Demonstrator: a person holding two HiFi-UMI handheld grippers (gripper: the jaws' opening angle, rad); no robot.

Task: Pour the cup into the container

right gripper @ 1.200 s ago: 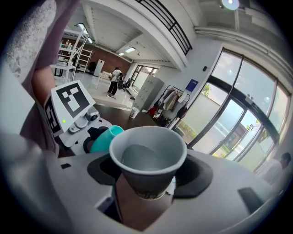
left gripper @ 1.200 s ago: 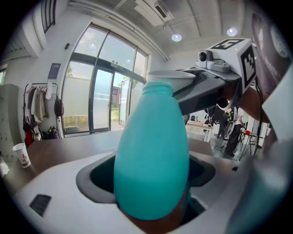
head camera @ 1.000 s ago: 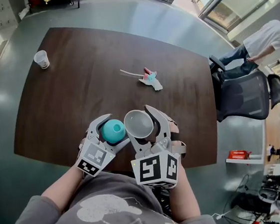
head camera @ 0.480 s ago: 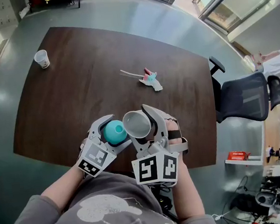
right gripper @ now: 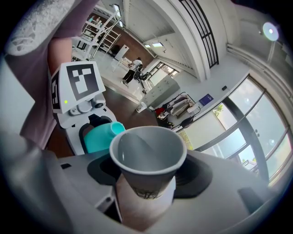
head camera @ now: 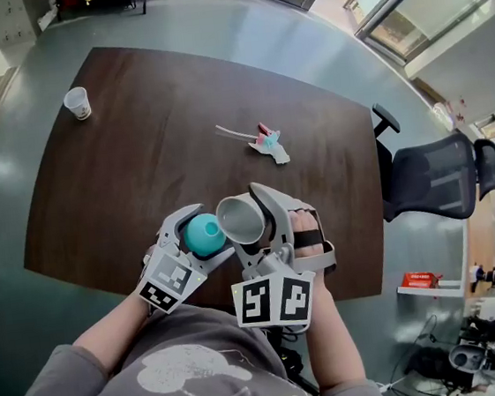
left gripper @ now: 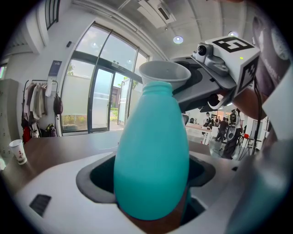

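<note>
A teal bottle-shaped container [head camera: 205,234] sits between the jaws of my left gripper [head camera: 200,233], which is shut on its body. In the left gripper view the container [left gripper: 151,155] fills the middle. A white paper cup [head camera: 241,219] is clamped in my right gripper [head camera: 247,221] and leans left, its rim [left gripper: 165,71] right at the container's top. In the right gripper view the cup [right gripper: 146,164] shows a pale inside with no visible contents, and the teal container [right gripper: 103,136] lies just beyond it.
Both grippers hover over the near edge of a dark brown table [head camera: 137,161]. A second paper cup [head camera: 78,103] stands at its far left corner. A small pink and white scrap [head camera: 266,141] lies mid-table. A black office chair [head camera: 432,179] stands to the right.
The held cup has rolled leftward, its rim closer to the teal container. The left gripper has stayed put. A person beside the chair has left the view.
</note>
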